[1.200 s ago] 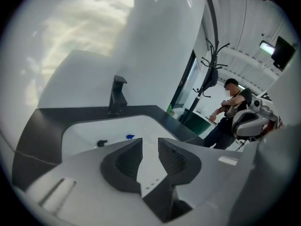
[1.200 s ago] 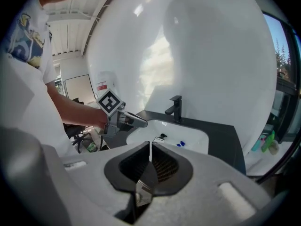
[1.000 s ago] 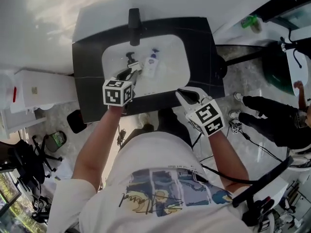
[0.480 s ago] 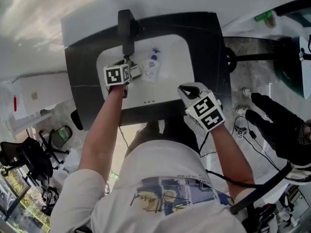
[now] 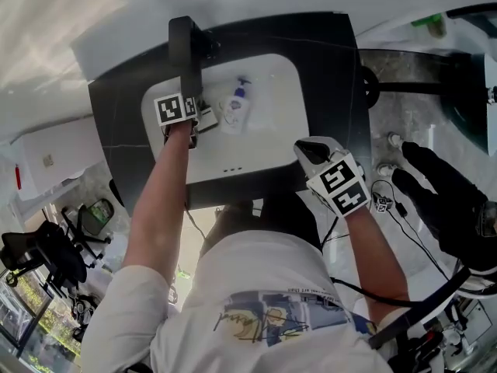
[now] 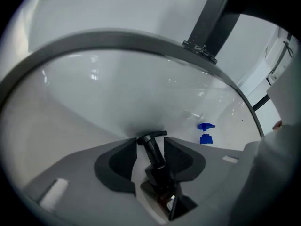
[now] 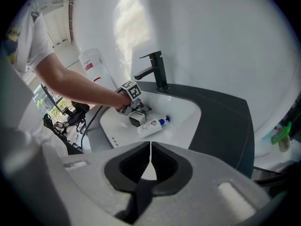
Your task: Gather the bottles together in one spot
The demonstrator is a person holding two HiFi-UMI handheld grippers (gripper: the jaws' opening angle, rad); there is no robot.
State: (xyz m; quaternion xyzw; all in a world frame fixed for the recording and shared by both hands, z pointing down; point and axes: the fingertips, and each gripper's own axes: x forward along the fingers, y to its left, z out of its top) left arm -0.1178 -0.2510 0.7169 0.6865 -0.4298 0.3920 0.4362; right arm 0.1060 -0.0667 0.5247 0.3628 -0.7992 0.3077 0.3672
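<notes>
Black pump bottle (image 6: 154, 160) sits in the white basin (image 5: 268, 127), its neck between my left gripper's (image 6: 150, 143) jaws, which are opening and do not pinch it. Just right of it, a white bottle (image 5: 233, 109) with a blue pump lies on its side. My right gripper (image 7: 150, 150) hangs over the dark counter's (image 5: 330, 76) near edge, jaws pressed together, empty. My worry: the released bottle may topple on the curved basin, or a jaw may snag its pump on withdrawal.
</notes>
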